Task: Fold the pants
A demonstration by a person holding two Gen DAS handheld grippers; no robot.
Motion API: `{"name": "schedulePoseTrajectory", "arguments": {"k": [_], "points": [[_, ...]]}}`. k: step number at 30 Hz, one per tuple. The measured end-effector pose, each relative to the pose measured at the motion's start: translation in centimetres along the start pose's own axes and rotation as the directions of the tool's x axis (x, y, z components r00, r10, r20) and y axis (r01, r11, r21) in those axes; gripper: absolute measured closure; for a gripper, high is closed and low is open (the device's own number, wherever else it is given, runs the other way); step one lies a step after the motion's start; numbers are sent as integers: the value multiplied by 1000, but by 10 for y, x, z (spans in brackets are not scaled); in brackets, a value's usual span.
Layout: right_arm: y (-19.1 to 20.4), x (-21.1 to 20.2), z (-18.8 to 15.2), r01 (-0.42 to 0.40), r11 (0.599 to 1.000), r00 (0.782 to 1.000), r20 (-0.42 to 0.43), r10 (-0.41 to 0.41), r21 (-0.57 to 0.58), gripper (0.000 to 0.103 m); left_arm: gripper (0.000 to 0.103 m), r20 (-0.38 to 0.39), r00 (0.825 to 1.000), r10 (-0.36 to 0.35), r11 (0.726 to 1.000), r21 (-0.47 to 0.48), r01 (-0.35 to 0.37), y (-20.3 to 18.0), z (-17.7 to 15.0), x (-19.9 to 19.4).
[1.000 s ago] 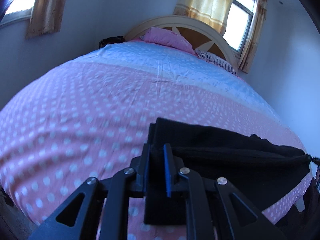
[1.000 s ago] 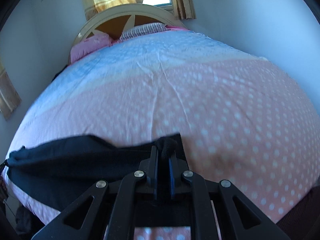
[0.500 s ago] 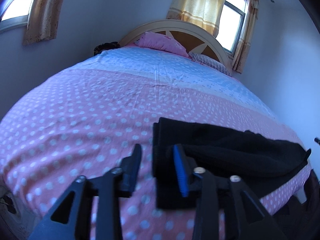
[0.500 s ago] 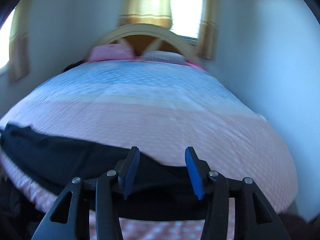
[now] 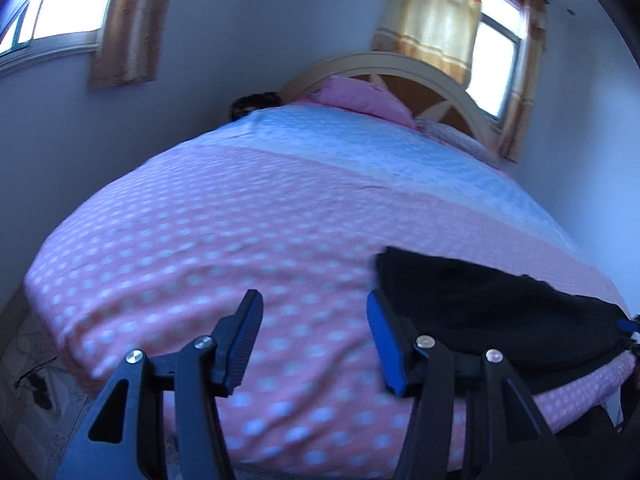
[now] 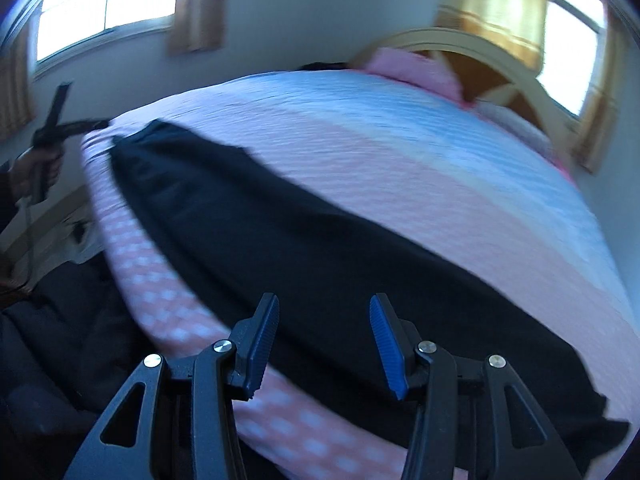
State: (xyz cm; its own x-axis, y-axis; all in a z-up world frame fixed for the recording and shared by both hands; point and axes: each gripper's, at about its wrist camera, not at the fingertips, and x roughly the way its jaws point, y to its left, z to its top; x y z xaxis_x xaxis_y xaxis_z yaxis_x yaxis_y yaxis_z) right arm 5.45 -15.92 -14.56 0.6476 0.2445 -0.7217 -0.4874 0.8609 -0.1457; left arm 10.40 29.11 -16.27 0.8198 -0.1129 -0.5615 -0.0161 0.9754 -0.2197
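**Trainee:** Fingers first, then — what are they doing right now?

**Coach:** Both pairs are standing wide apart and gripping nothing. On the left gripper there is only dotted pink bedspread showing between the blue pads. The right gripper is hanging over the black pants, cloth showing in the gap between its fingers, though I cannot tell whether the tips are touching it.

**Trainee:** And where are the pants lying relative to the left fingers?

**Coach:** Just off to their right. One squared end of the pants is sitting just beyond the right-hand finger, not between the pair. From the right gripper the garment is running away to the upper left as one long dark band along the near edge of the bed, toward the person's hand gripping the other tool.

**Trainee:** So how should the next fold be going?

**Coach:** My judgement: the band is already looking narrow, so a crosswise fold is coming. Each gripper should be closing on a corner of the same end, catching every layer, lifting evenly and laying that end square on the other. Blur is suggesting both tools are moving, so settle before pinching. Beyond everything, the headboard and pillows are staying out of the way.
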Motion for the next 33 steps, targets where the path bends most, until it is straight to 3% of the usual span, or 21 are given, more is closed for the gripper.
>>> {"name": "schedulePoseTrajectory", "arguments": {"k": [6,13,15,17,19,23,28,33], "points": [[62,36,10,-72,988,997,-45,66,-136,54,43,-32,998,-60,996,64,62,-47,2,19],[71,60,14,-98,986,994,-69,89,-136,54,42,-87,993,-83,994,69,90,-59,-9,32],[67,61,16,-106,988,992,-74,98,-113,67,42,-90,992,-83,994,66,89,-60,-11,32],[68,62,20,-115,988,991,-74,108,-103,93,42,-92,992,-84,994,55,89,-58,-11,32],[69,56,22,-115,987,992,-70,108,-107,100,42,-94,992,-85,995,46,90,-56,-10,30],[72,36,20,-123,985,992,-54,117,-125,100,42,-85,992,-96,994,42,99,-56,-7,23],[81,46,5,-102,981,991,-98,87,-166,100,42,-111,990,-84,995,46,90,-57,-12,29],[79,44,4,-101,983,992,-88,88,-156,100,41,-124,992,-35,990,129,51,-67,-17,31]]}}
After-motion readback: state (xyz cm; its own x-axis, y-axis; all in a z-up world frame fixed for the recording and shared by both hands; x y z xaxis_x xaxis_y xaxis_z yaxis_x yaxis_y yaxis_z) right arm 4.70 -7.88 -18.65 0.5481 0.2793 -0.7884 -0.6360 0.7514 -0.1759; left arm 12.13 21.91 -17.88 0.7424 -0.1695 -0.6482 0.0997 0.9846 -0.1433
